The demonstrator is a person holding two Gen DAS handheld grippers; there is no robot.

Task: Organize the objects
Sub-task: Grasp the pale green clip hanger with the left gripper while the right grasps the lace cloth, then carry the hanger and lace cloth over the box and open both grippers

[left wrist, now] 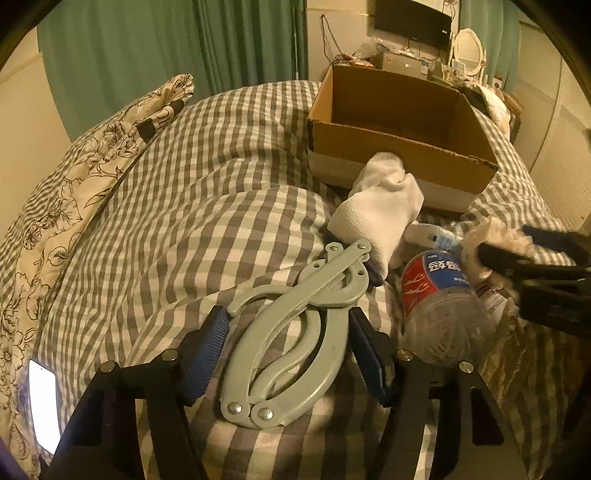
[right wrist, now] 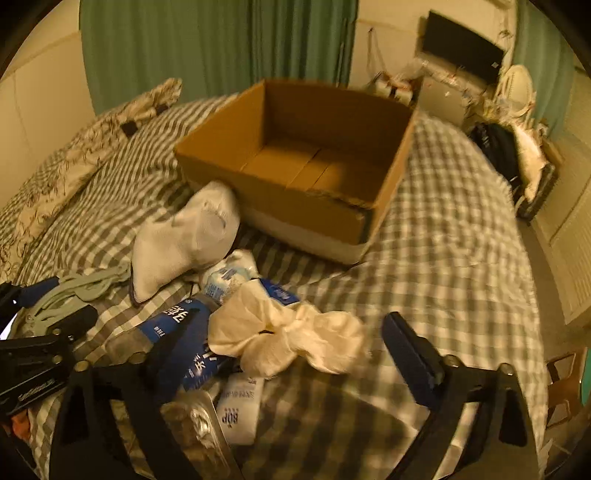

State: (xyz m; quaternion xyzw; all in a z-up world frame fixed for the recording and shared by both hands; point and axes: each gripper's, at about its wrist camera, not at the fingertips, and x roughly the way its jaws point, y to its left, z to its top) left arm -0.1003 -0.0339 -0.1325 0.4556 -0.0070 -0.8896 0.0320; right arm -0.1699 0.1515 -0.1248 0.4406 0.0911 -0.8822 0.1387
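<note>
While the left tongs (left wrist: 286, 350) straddle the grey folding hanger (left wrist: 291, 332) on the checked bed (left wrist: 184, 221), fingers spread, the right tongs (right wrist: 291, 347) gape around a cream cloth (right wrist: 288, 339). Beyond lie a white sock (right wrist: 184, 240) and an open cardboard box (right wrist: 295, 206).

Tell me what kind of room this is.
Most likely a bedroom: a bed under a checked duvet, a floral pillow at its head, green curtains behind, and a cluttered desk with a monitor.
</note>
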